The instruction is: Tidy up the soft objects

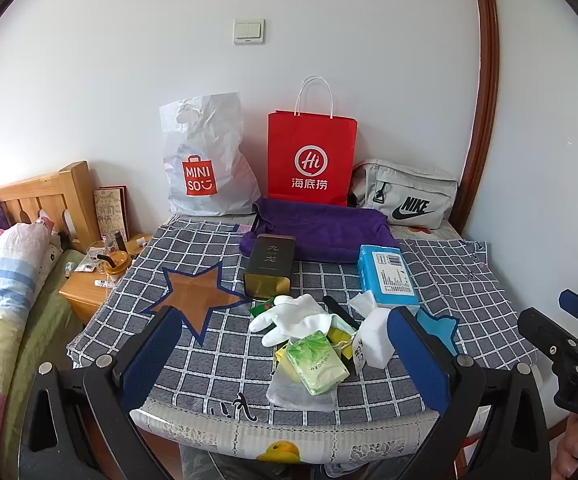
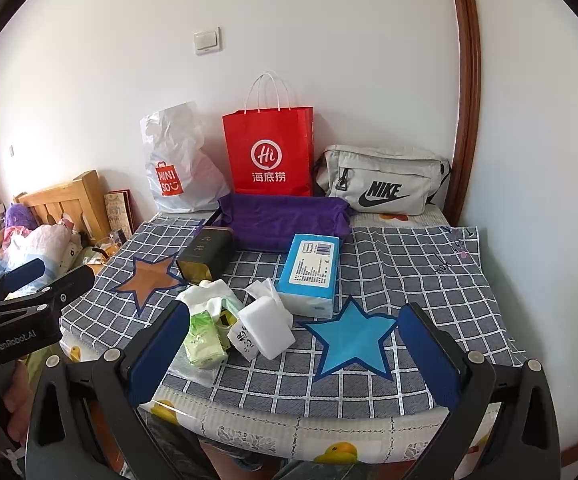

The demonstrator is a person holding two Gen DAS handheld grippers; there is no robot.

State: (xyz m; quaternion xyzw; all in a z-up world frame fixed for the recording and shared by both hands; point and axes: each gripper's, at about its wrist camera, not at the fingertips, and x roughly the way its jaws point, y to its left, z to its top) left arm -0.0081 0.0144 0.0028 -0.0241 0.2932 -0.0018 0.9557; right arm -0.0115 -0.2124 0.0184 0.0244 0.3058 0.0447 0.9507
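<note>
A table covered with a grey checked cloth (image 1: 449, 276) stands against a white wall. The left gripper (image 1: 285, 356) hovers over the near edge with its two blue-padded fingers (image 1: 149, 356) spread wide and nothing between them; the right gripper (image 2: 297, 356) is held likewise, fingers apart and empty, above a blue star (image 2: 349, 336) printed on the cloth. An orange star (image 1: 197, 300) lies toward the left side. The soft objects sit in a loose cluster near the front centre of the table: a white glove (image 1: 293, 318) lies on top of a green tissue packet (image 1: 317, 362), which rests partly on a clear plastic bag (image 1: 293, 394); just beside them to the right is a white sponge block (image 2: 267, 330) with a loose white tissue (image 2: 265, 290) behind it. A blue tissue pack (image 1: 387, 276) lies behind the cluster, and a dark tin box (image 1: 269, 266) stands to its left. Farther back, a folded purple towel (image 1: 321, 228) lies flat in front of a red paper bag (image 1: 311, 160), with a white plastic shopping bag (image 1: 205, 164) to the left and a grey waist bag (image 1: 405, 194) to the right, all three against the wall. In the right wrist view, a hand (image 2: 17, 396) grips the handle of the left gripper at the lower left. A bed with a wooden headboard (image 1: 45, 194) is at the far left.
</note>
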